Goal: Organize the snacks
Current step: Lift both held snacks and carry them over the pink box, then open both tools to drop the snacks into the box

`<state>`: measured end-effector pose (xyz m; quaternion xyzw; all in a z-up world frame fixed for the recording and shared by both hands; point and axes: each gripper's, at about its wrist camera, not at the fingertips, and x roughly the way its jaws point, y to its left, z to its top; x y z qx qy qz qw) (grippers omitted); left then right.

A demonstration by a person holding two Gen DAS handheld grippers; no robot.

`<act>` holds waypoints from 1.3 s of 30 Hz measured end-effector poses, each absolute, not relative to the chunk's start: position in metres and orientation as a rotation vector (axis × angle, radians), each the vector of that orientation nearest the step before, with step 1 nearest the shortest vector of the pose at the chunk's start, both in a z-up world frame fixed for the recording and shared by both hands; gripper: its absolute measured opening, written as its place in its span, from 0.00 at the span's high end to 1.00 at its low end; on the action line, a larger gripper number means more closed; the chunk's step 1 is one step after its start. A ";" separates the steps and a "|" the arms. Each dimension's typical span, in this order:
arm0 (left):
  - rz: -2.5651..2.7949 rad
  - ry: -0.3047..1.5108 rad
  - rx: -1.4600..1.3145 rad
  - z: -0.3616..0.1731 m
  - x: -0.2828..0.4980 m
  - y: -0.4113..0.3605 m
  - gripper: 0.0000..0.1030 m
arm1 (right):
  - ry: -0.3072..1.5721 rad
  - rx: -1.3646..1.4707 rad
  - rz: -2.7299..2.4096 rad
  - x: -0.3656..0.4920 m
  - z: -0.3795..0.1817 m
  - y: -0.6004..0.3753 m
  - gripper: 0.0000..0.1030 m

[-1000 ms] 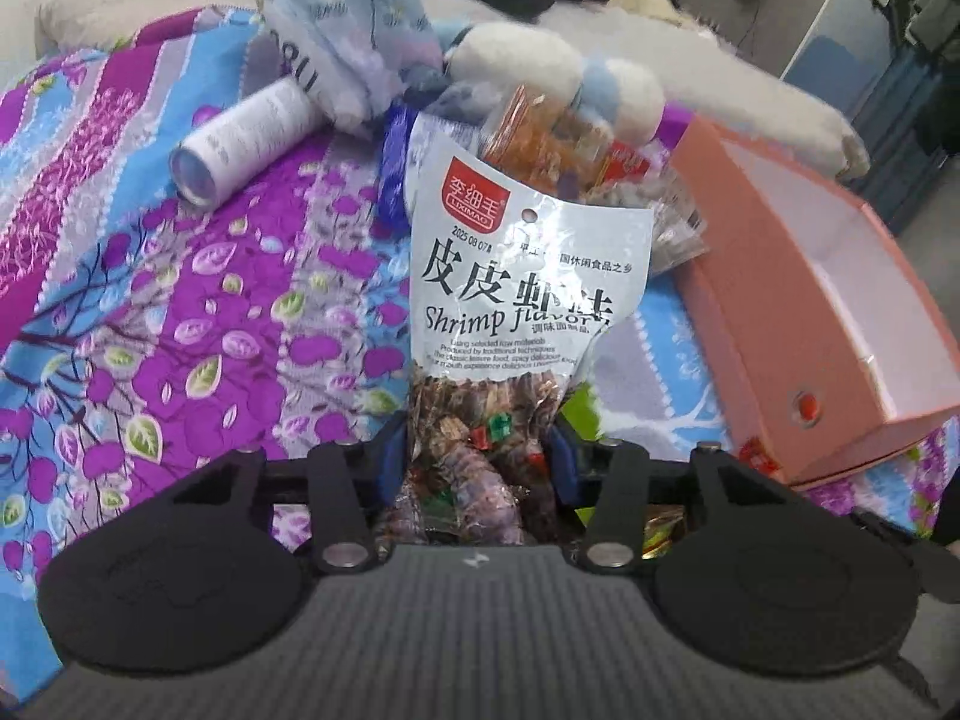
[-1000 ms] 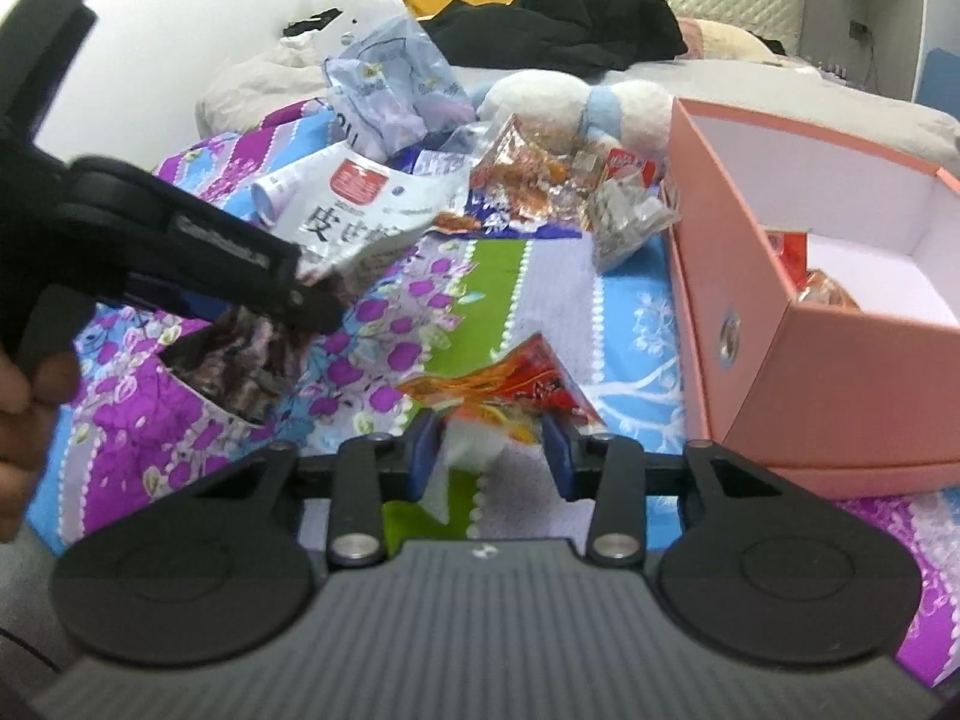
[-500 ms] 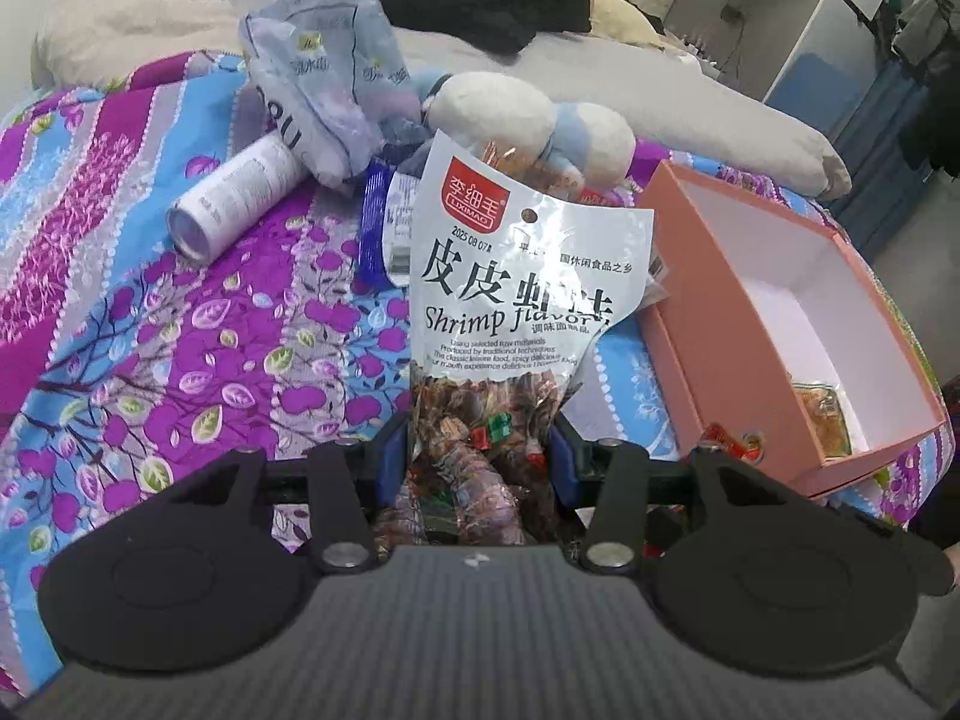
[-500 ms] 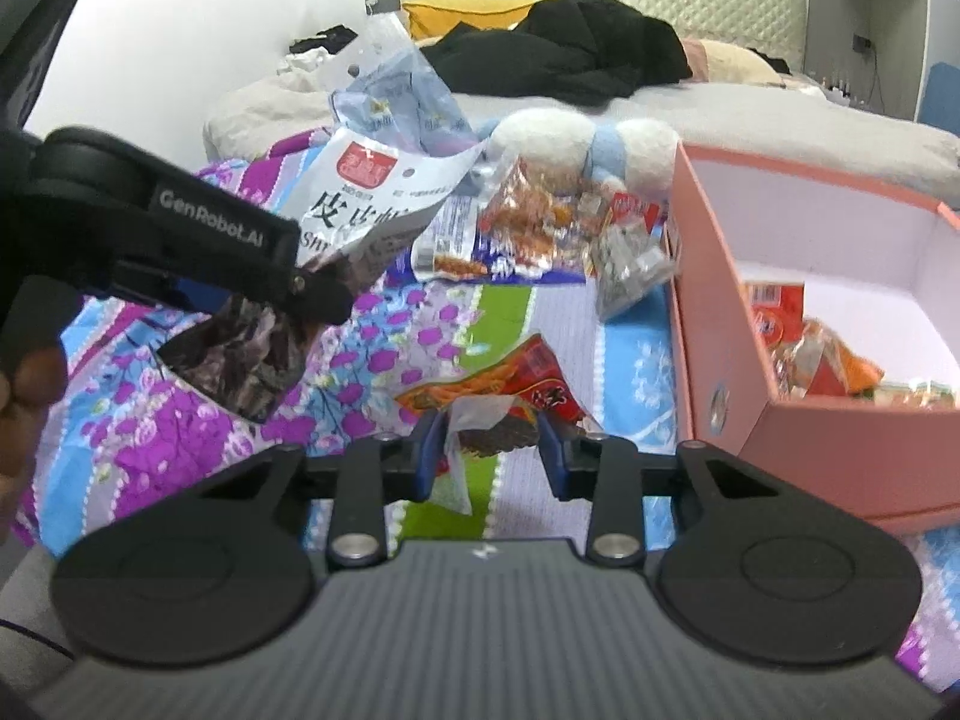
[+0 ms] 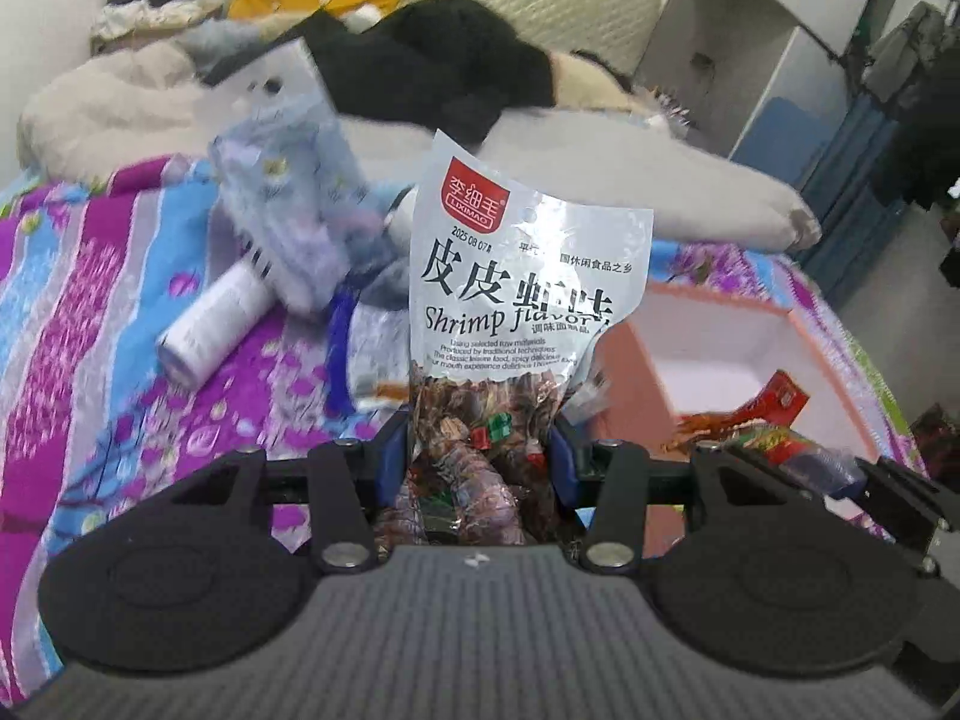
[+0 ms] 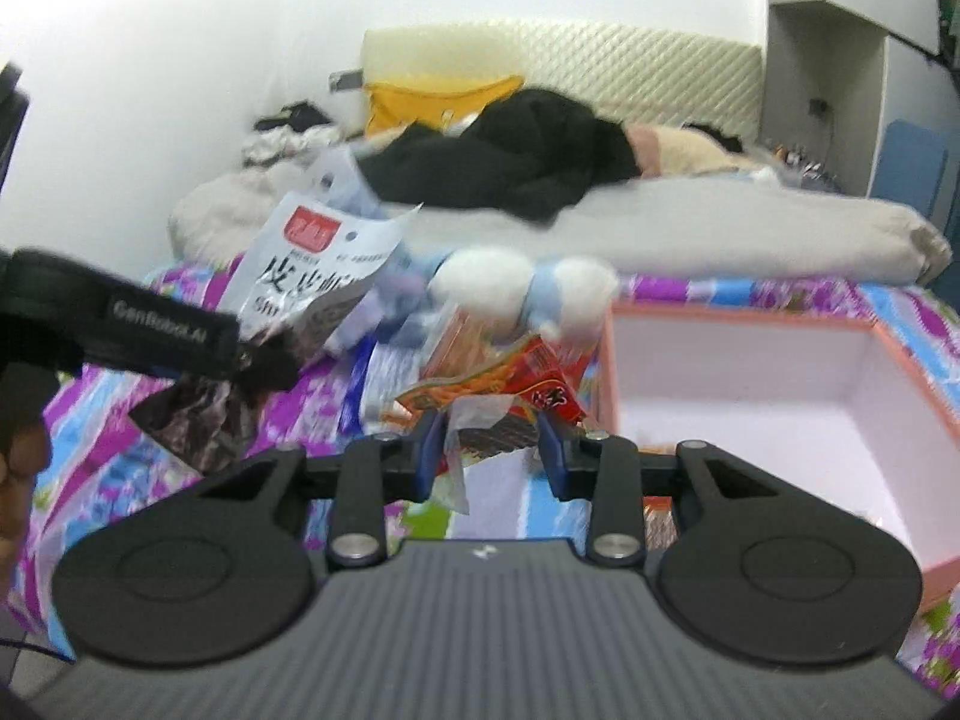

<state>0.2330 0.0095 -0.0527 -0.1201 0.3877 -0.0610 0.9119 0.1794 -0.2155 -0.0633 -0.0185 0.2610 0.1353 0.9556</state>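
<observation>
2 grippers: left (image 5: 474, 450), right (image 6: 489, 450). 1 shrimp bag (image 5: 522, 294), 1 red packet (image 6: 510, 384), 1 pink box (image 6: 780, 372) (contents too blurred to count). 1 white tube (image 5: 210, 324), 1 plush toy (image 6: 522, 288), 1 blue-grey bag (image 5: 288, 210).

left claw (image 5: 480, 462): black body, blue pads, silver screws | right claw (image 6: 489, 450): same | lettering: GenRobot.AI
</observation>
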 end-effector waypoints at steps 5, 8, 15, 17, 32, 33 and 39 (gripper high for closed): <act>-0.162 0.748 -0.256 -0.020 0.240 -0.004 0.48 | 0.465 -0.025 0.234 0.186 -0.032 -0.233 0.64; -0.174 0.722 -0.269 -0.003 0.245 -0.008 0.48 | 0.428 -0.028 0.210 0.190 -0.015 -0.245 0.64; -0.232 0.694 -0.280 0.025 0.259 -0.041 0.49 | 0.373 -0.045 0.136 0.199 0.014 -0.279 0.64; -0.259 0.695 -0.264 0.026 0.263 -0.057 0.49 | 0.370 -0.041 0.112 0.200 0.018 -0.292 0.64; -0.420 0.875 -0.149 -0.053 0.308 -0.207 0.48 | 0.516 0.015 -0.081 0.220 -0.043 -0.399 0.64; -0.422 0.889 -0.141 -0.060 0.312 -0.214 0.48 | 0.530 0.025 -0.089 0.221 -0.051 -0.406 0.64; -0.417 0.956 -0.035 -0.091 0.335 -0.241 0.48 | 0.614 0.079 -0.109 0.236 -0.094 -0.423 0.64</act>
